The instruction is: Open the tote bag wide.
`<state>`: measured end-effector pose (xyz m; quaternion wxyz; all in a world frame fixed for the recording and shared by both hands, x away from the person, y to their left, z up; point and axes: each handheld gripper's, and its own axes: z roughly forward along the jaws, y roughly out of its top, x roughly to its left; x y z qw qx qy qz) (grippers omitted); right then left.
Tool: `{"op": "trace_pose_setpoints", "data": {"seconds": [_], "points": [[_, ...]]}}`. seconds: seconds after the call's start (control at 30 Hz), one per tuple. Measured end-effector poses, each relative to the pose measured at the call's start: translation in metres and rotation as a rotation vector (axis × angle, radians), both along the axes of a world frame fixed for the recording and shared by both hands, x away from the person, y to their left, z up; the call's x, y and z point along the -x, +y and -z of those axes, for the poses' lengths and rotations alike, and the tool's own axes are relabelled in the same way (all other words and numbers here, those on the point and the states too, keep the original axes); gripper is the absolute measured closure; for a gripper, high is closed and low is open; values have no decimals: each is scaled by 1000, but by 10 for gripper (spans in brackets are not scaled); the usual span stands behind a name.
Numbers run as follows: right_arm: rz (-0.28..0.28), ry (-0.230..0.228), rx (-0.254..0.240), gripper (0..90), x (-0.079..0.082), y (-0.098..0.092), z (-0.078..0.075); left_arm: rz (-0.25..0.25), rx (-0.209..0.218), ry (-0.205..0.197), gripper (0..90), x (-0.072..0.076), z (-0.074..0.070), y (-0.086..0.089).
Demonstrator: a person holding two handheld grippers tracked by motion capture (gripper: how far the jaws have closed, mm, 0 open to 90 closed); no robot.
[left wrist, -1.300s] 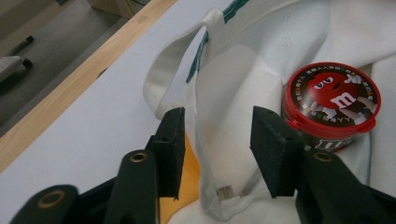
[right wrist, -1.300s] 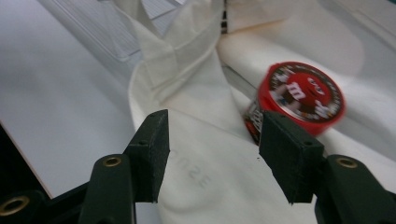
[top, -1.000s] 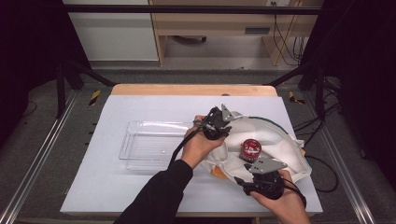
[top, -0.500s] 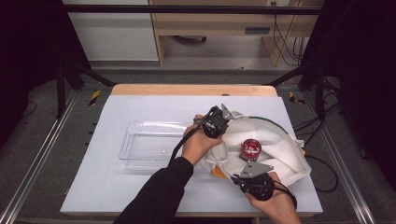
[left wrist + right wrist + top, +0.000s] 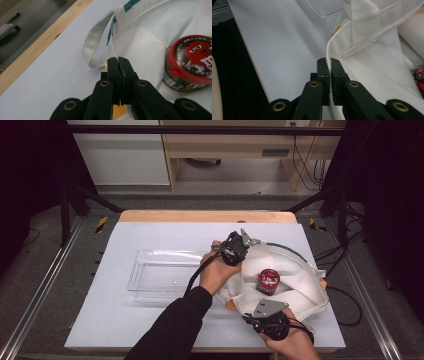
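Pinching the white tote bag [image 5: 295, 280] by its rim, my left gripper [image 5: 239, 251] clamped at the edge nearer the clear tray [image 5: 165, 275], my right gripper [image 5: 261, 319] clamped opposite, I hold its mouth spread around the red candy tin [image 5: 268, 280] sitting inside

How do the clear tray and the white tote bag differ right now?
The clear tray is rigid, see-through and looks empty; the white tote bag is soft, opaque and has a red candy tub on it. The tray lies untouched, while the left tool and right tool pinch the bag's edges. Both rest on the white table.
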<state>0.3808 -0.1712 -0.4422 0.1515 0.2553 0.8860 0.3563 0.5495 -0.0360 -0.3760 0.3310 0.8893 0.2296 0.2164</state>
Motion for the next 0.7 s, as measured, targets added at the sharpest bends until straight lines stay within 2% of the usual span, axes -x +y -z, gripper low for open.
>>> {"op": "trace_pose_setpoints", "data": {"seconds": [0.27, 0.43, 0.7], "points": [[-1, 17, 25, 884, -2, 5, 10, -4, -29, 40, 890, -6, 13, -7], [13, 31, 20, 877, -3, 5, 13, 1, -51, 43, 888, -6, 16, -9], [17, 30, 29, 877, -2, 7, 14, -1, -46, 50, 889, -7, 19, -11]]}}
